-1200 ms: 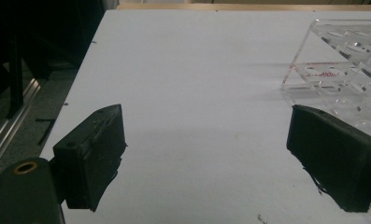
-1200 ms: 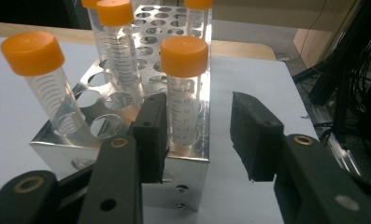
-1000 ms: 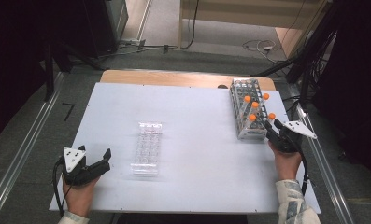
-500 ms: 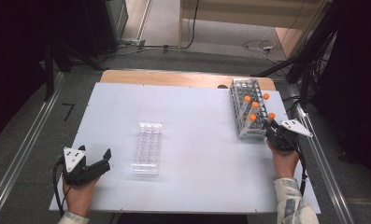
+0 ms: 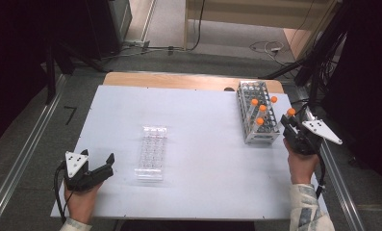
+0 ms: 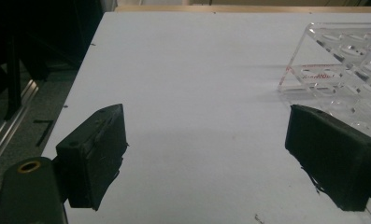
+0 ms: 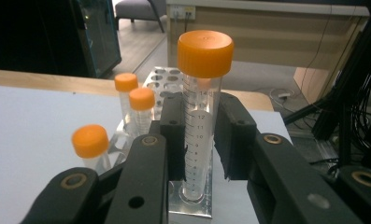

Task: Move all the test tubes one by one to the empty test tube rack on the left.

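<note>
Right gripper [image 7: 202, 140] jaws pinching a clear tube [image 7: 200, 140] below its orange cap [image 7: 205, 52], foot at the rack [image 7: 189, 212]. Light, stiff, slick plastic: best gripped mid-body, upright. Left gripper [image 6: 206, 154] jaws spread, nothing between.

Clear well plate [image 5: 151, 152]: lying flat on the white table [image 5: 193, 120], left of centre.
Wooden board [image 5: 179, 80]: showing beyond the table's far edge.
Cables [image 5: 268, 47]: trailing across the floor behind.

Black two-jaw grippers [image 5: 290, 124] — grey three-cornered plates, trailing cables, pale sleeves.
</note>
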`<state>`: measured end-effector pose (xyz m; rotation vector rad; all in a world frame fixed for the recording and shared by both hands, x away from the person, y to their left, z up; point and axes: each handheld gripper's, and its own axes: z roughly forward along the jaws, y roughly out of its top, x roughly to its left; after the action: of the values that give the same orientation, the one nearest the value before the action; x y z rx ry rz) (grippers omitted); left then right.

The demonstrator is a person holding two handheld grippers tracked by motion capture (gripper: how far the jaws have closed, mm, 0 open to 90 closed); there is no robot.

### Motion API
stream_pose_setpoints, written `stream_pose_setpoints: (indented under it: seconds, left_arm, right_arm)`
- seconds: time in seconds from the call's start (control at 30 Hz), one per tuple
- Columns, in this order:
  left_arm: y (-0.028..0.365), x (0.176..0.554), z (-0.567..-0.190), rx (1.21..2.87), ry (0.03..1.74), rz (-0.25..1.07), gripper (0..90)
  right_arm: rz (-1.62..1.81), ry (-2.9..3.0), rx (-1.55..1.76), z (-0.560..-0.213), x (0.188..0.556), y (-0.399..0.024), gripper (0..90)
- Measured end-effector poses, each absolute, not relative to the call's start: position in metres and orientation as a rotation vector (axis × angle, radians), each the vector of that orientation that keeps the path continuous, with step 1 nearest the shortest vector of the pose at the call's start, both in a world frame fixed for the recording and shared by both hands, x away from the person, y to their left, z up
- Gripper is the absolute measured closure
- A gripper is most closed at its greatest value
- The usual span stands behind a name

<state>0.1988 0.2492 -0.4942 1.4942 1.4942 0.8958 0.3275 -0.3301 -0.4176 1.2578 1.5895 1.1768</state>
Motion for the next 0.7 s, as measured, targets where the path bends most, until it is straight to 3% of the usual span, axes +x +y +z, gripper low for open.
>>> stream_pose_setpoints:
  seconds: [0.2, 0.7]
  left_arm:
    - [0.249, 0.197, -0.488, 1.474, 1.489, 0.831, 12.6]
    - [0.233, 0.192, -0.468, 1.482, 1.399, 0.836, 12.0]
  right_arm:
    - [1.209, 1.614, 1.231, -0.407, 0.310, -0.329, 72.1]
    - [1.234, 1.797, 1.163, -0.420, 0.279, -0.298, 72.1]
